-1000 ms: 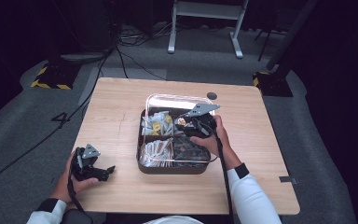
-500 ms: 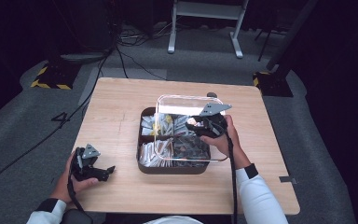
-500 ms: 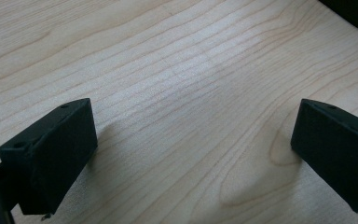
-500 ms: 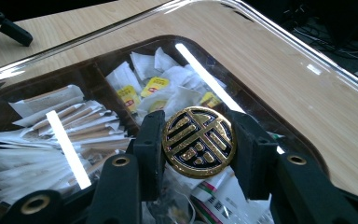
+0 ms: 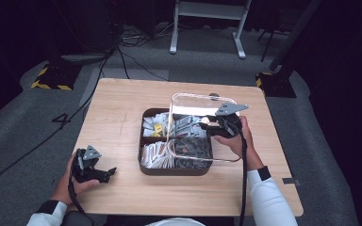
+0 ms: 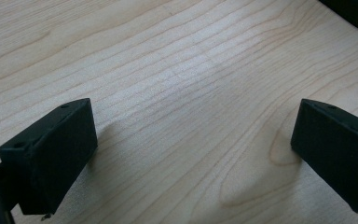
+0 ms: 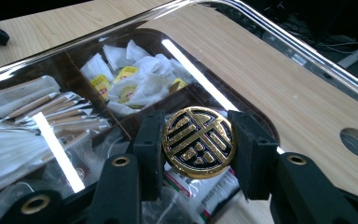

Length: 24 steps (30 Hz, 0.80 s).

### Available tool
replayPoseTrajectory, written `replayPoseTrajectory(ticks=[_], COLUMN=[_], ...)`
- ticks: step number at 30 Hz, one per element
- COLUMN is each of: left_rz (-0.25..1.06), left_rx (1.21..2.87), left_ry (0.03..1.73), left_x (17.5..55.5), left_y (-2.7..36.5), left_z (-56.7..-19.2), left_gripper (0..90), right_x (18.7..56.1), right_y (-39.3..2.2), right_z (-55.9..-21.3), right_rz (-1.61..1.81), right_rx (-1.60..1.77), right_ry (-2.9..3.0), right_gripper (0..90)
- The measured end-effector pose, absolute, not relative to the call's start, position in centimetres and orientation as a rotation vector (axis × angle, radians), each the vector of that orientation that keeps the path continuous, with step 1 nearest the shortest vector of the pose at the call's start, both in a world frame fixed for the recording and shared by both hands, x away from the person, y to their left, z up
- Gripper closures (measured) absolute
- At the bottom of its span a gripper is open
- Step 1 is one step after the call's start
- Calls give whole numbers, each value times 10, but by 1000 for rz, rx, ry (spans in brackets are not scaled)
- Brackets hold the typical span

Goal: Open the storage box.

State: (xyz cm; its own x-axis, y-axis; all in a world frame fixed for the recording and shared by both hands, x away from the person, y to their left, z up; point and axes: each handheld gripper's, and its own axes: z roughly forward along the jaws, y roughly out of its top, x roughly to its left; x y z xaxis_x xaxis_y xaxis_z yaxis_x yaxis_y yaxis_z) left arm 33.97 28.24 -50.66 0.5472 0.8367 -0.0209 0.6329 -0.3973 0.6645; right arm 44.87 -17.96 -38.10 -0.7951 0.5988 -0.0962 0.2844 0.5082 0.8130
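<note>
Right gripper (image 7: 198,142): clamped on the round gold-and-black knob (image 7: 199,141) of the clear lid (image 5: 195,129), jaws pressed to either side of it.
Clear lid: lifted and tilted over the dark divided box (image 5: 147,165), far edge raised toward the table's far side, near edge low over the right-hand compartments.
Divided box: mid-table, holding paper sachets (image 7: 135,77) and wrapped sticks (image 7: 42,109).
Left gripper (image 5: 94,170): resting near the table's (image 5: 122,101) near-left corner, jaws spread wide, nothing between them.
Step, as judged: carrying the lid clear of the box.
Advice: keep the squeeze centred on the knob; hold the lid level to stop it swinging; clear the rim before moving sideways; set down on bare wood at the far-right side.
</note>
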Motion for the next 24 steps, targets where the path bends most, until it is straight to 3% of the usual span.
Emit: replayPoseTrajectory(ticks=[24], left_rz=[423], left_rx=[2159], left_ry=[1179], left_x=[340], left_y=[282], left_z=[-507], left_gripper=[5], right_x=[441], right_y=[-245], right_z=[-376], right_rz=[1182], right_rx=[833], right_ry=[2306], right_gripper=[588])
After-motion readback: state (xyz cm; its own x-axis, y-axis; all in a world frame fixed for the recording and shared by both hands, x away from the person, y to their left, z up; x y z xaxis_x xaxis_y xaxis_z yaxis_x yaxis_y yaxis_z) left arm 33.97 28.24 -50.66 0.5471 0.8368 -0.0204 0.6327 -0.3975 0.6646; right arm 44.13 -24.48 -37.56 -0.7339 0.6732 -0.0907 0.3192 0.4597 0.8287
